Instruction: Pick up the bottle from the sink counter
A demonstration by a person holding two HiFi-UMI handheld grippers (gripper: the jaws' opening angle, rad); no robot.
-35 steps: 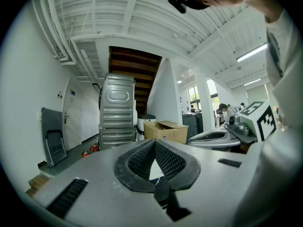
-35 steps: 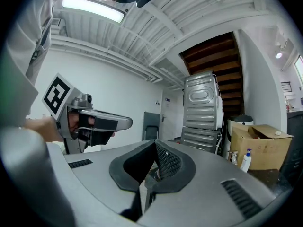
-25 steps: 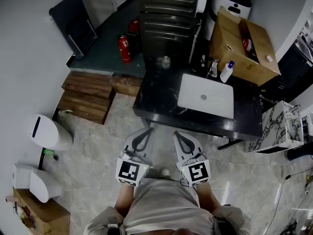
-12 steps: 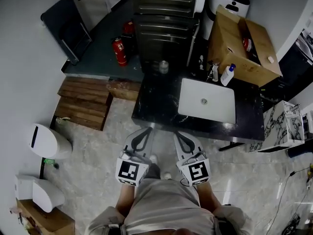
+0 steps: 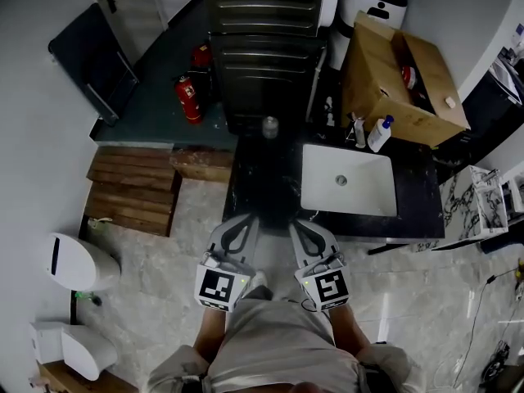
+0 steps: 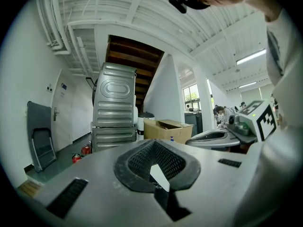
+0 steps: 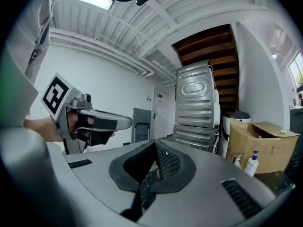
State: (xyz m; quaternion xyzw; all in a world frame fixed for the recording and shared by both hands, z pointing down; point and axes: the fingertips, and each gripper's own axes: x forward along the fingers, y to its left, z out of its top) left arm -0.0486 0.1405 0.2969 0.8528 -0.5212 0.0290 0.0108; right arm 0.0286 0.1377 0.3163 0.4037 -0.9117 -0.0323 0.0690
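Bottle (image 5: 378,133) on the sink counter (image 5: 262,170): too small in the head view for any label to be read. In the left gripper view, only its blue cap shows above the left gripper (image 6: 155,164). Small items (image 5: 328,109) by the basin, possibly toiletries, are unidentifiable. The person (image 5: 274,342) is cut off by the bottom edge.

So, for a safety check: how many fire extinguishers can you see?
2. One fire extinguisher stands on the dark floor left of the metal unit; the other extinguisher sits just behind it. More could be hidden.
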